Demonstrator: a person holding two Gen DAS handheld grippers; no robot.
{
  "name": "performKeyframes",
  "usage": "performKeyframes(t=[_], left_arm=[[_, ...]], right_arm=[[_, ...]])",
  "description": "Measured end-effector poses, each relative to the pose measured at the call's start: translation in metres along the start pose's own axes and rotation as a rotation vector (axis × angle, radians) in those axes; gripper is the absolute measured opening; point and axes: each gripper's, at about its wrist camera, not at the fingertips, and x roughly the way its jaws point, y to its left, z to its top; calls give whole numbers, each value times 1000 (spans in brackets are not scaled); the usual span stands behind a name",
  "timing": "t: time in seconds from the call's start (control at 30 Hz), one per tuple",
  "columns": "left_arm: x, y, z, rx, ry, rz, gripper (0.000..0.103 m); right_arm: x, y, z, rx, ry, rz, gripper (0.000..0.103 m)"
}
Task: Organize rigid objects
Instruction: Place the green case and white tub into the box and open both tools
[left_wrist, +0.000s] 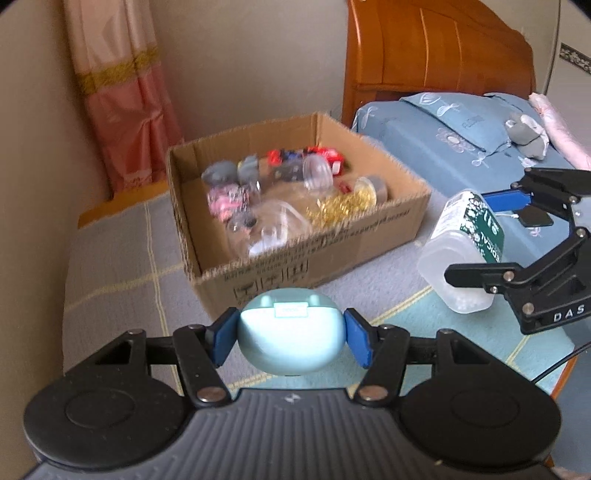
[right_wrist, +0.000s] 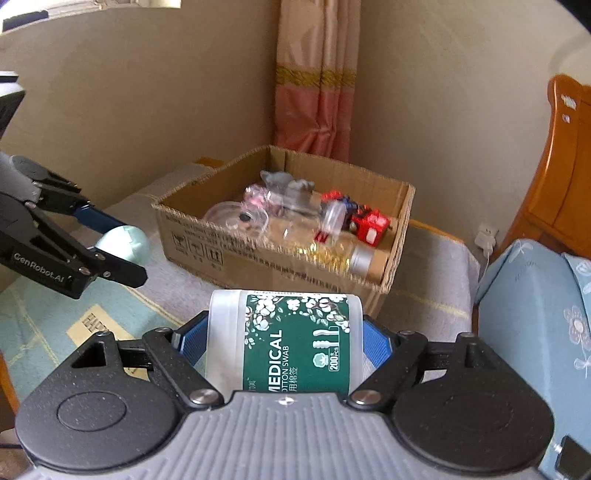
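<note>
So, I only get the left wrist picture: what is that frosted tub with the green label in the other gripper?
Observer: The right wrist view shows the whole label: the tub reads medical cotton swab.
Visitor: Is it gripped on both sides?
Observer: Yes, the right gripper has its blue pads pressed against two opposite sides.
Visitor: Anything past the box I can't see?
Observer: A white wall socket, to the right beyond the cardboard box.

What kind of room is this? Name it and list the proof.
Most likely a bedroom. An orange wooden headboard rises behind a bed with a blue flower-print pillow, and a pink curtain with a gold band hangs in the corner behind the open cardboard box.
</note>
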Motion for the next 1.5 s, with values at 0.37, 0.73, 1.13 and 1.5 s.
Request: performKeyframes(t=[0.37,0.73,1.13,1.5], left_arm=[[8,11,55,31,-84,16,60],[50,40,94,-13,-98,55,61],[66,59,92,-49,-147,116,93],[41,54,72,-48,-100,74,96]], right_arm=[[-9,-9,33,-38,-50,0,87],[7,-25,61,-47,-47,-32,87],[28,-37,74,-25,-26,-46,87],[49,-47,101,-5,-32,-61,87]])
